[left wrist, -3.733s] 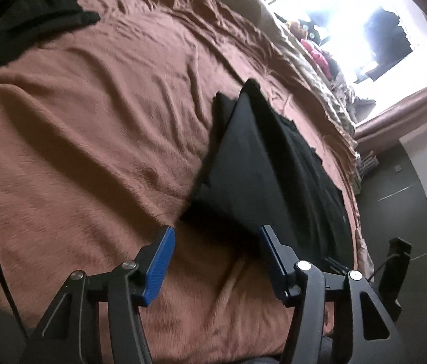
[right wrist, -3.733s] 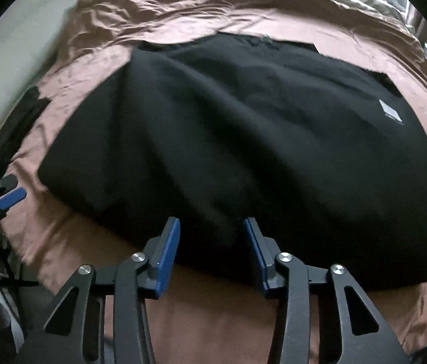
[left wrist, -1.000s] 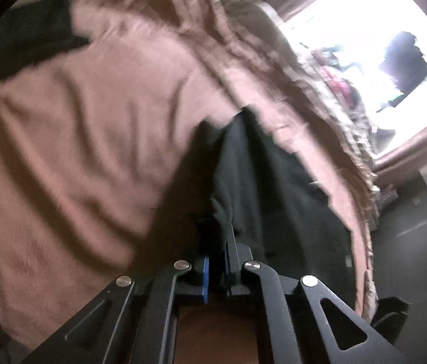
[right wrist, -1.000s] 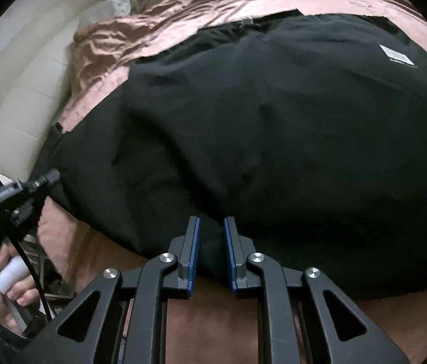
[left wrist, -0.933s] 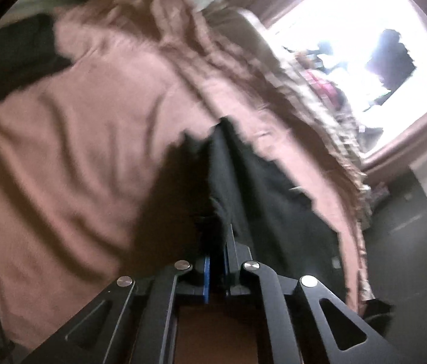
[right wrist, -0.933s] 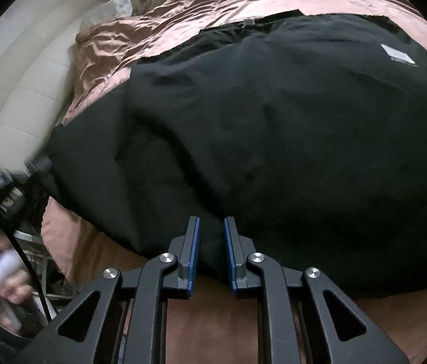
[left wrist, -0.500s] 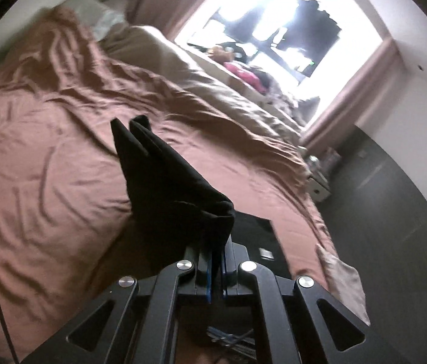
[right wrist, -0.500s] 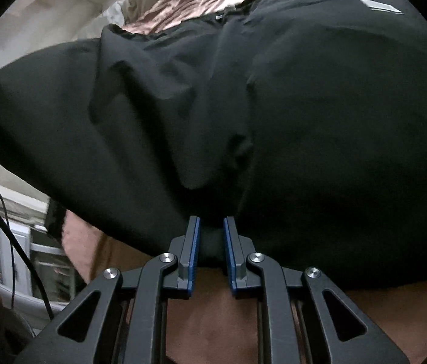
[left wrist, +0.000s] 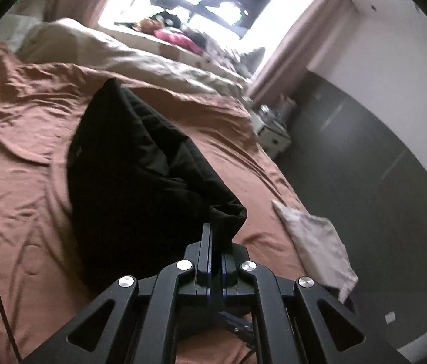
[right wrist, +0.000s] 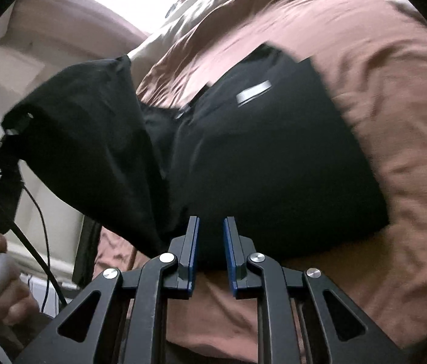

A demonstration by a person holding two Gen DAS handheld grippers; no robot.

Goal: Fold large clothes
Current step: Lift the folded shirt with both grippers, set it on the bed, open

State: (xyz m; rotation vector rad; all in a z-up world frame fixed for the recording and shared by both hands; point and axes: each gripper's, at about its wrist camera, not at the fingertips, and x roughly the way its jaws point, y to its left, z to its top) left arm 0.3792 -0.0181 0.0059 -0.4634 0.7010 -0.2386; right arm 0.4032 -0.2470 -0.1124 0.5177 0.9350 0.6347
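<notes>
Black garment [left wrist: 140, 179] lies partly on the rust-brown bedspread [left wrist: 25, 139], one edge lifted clear of it and sagging between two holds. Left gripper [left wrist: 216, 242] has its jaws pressed together on a bunched corner at six o'clock in its own view; the cloth hangs away from it toward eleven o'clock. Right gripper [right wrist: 210, 251] has blue pads a narrow gap apart with dark cloth between them, so it appears to pinch an edge, though contact is hard to confirm. A pale label [right wrist: 253, 91] sits at one o'clock from it. The fabric looks soft, limp and fairly light, likely to slump and crease unless held taut; corners and hems are the sensible places to grip. A pale cloth [left wrist: 313, 242] lies at the bed's edge, at three o'clock.
</notes>
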